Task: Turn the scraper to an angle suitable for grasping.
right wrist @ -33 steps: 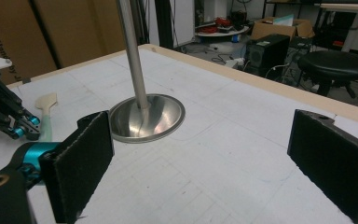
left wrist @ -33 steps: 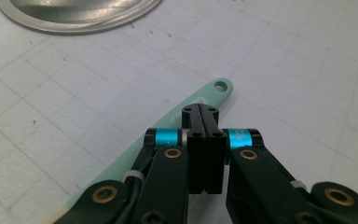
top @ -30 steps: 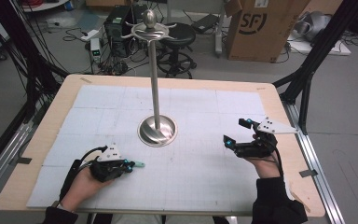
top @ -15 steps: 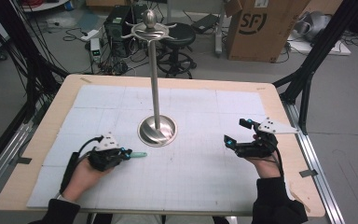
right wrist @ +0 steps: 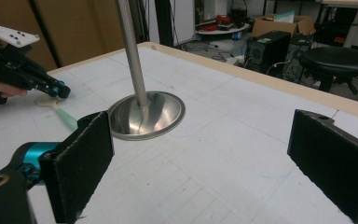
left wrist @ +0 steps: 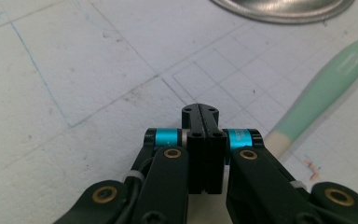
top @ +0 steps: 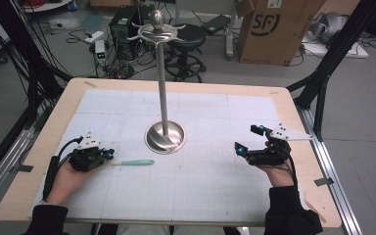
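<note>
1. Metal stand (top: pixel 164 136): round dished base at mid-table, nothing lying in the dish; a slim upright pole rises from it to a crosspiece with a knob on top.
2. Green-handled tool (top: pixel 133 162): lies flat on the white gridded mat (top: pixel 200 176), just in front of the stand's base and apart from it; the mint handle points toward the table's middle, its pale end lies toward the left gripper; in the left gripper view it runs up and to the right, beside the jaws and not between them.
3. Left gripper (top: pixel 108 154): at the near left of the mat, in the person's hand; jaws clenched flat together on nothing, tips just beside the tool's pale end.
4. Right gripper (top: pixel 248 139): at the near right, in the person's other hand; jaws released and spread wide, nothing between them; well apart from the tool and from the stand.
5. Table (top: pixel 68 105): bare wooden margin shows around the mat on all sides; the left gripper sits near the mat's left edge, the right gripper near its right edge.
6. Open room: bare mat between the two grippers in front of the base; more bare mat behind the stand up to the far edge.
</note>
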Demonstrator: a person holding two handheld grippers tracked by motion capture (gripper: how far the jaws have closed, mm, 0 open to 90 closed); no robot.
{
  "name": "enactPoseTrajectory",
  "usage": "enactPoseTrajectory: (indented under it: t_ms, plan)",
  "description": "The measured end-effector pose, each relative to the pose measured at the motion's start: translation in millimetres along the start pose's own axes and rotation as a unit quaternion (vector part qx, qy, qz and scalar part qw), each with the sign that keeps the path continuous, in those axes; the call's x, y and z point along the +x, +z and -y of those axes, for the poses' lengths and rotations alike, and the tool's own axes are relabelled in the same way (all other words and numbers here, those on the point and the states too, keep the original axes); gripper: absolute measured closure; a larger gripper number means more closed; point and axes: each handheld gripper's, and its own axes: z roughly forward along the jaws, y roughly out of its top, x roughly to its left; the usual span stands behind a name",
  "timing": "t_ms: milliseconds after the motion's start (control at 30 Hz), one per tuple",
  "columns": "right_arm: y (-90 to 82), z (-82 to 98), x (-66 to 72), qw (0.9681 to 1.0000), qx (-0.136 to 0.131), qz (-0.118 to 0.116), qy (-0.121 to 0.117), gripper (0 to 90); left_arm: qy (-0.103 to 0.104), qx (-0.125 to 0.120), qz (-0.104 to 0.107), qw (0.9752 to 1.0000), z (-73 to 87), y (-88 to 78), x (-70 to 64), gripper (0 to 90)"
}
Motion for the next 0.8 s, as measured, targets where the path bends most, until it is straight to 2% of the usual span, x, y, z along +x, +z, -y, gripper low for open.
enactPoseTrajectory:
  t_ms: [100,267,367,433,467,733,800]
  plan:
    - [0.1,0.0,0.1,1.0000,0.000,0.000,-0.003,6.0,0.002,0.003,-0.001,1.0000,-0.3,-0.8,-1.6,89.8]
    - [0.0,0.2,-0.1,1.0000,0.000,0.000,-0.003,6.1,0.011,0.017,0.010,0.9997,-1.4,-3.7,-7.7,89.9]
    - [0.2,0.3,-0.2,1.0000,0.000,-0.001,-0.004,6.0,0.033,0.029,0.009,0.9990,-2.6,-6.1,-11.8,89.9]
    - [0.5,0.4,-0.3,1.0000,0.001,-0.001,-0.004,6.1,0.056,0.039,0.008,0.9976,-3.9,-7.8,-15.0,89.9]
    - [0.5,0.4,-0.3,1.0000,0.001,-0.001,-0.003,6.0,0.056,0.042,0.009,0.9975,-4.0,-8.5,-16.9,89.9]
    - [0.2,0.3,-0.2,1.0000,0.001,0.000,-0.002,6.0,0.048,0.059,0.063,0.9951,-3.2,-15.4,-22.9,89.9]
    - [0.4,0.2,-0.1,1.0000,0.000,0.000,-0.001,6.0,0.061,0.063,0.078,0.9931,-3.3,-16.6,-26.3,89.9]
